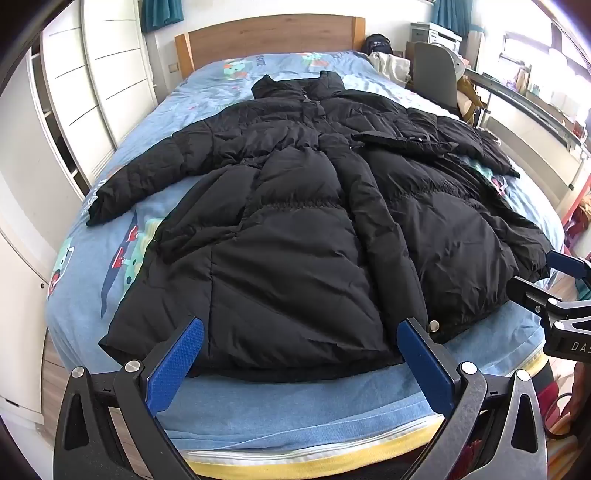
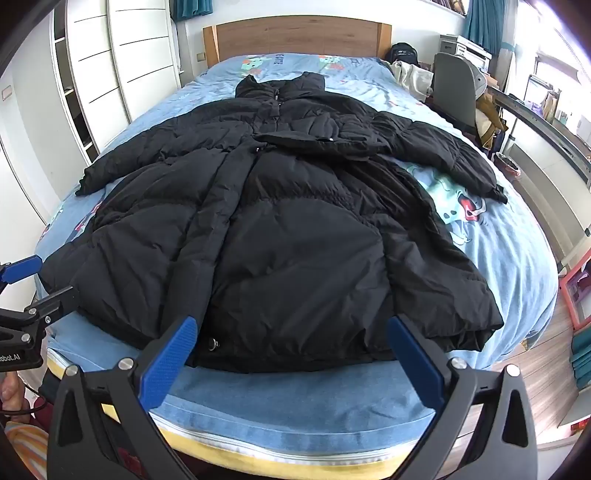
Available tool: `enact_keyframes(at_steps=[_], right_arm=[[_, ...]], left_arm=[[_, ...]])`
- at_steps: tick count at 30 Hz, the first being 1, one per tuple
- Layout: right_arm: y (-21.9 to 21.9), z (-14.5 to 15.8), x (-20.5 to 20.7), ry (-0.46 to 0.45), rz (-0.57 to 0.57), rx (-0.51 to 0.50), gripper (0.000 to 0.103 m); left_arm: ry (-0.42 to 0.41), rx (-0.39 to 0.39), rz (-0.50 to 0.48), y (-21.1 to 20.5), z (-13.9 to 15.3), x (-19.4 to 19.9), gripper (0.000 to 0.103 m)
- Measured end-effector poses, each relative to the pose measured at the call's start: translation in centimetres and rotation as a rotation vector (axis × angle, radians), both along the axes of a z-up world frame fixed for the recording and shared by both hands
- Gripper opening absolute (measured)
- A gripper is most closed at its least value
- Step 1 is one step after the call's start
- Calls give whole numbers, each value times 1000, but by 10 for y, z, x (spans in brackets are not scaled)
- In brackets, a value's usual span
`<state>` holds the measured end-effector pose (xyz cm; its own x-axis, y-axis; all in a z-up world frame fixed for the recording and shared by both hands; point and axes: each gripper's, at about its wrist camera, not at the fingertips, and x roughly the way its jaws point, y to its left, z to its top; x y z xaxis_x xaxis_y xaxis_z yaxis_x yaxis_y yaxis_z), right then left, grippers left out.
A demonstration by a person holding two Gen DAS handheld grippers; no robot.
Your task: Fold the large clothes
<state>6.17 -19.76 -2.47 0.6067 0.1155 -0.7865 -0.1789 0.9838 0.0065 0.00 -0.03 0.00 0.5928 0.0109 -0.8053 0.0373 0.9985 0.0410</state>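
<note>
Blue bedsheet under black coat.

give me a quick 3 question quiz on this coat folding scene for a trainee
1. True or false: the left claw is shut on the hem of the black coat.
2. Multiple choice: where does the coat's collar point?
A. toward the wooden headboard
B. toward the foot of the bed
C. off the bed's side
3. Fill in: the coat lies spread on a blue ____ printed with cartoon figures.

Key
1. False. Both the left claw and the right claw are open, and neither holds the coat.
2. A.
3. Bedsheet.
</note>
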Motion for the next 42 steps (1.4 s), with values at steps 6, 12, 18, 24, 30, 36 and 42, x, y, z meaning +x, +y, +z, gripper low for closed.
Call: enact_keyframes(at_steps=[6,12,18,24,30,36,42], right_arm=[[-2,0,0,-4,1,5,103],[-1,2,-1,-3,3,6,103],[0,-3,2,5,6,1,103],[5,-5,3,19,19,-17,103],[9,-7,3,25,31,-29,103],[10,-8,4,28,35,-32,103],[11,-9,4,34,38,-30,103]], left_arm=[[3,-7,1,1,0,-1,103],[11,-19,9,1,-5,0,103],[20,-11,3,-1,-6,2,103],[21,-12,3,-1,-7,2,103],[23,-13,2,-2,-7,3,103],[22,-15,3,-1,-7,2,103],[21,-17,3,0,-6,2,103]])
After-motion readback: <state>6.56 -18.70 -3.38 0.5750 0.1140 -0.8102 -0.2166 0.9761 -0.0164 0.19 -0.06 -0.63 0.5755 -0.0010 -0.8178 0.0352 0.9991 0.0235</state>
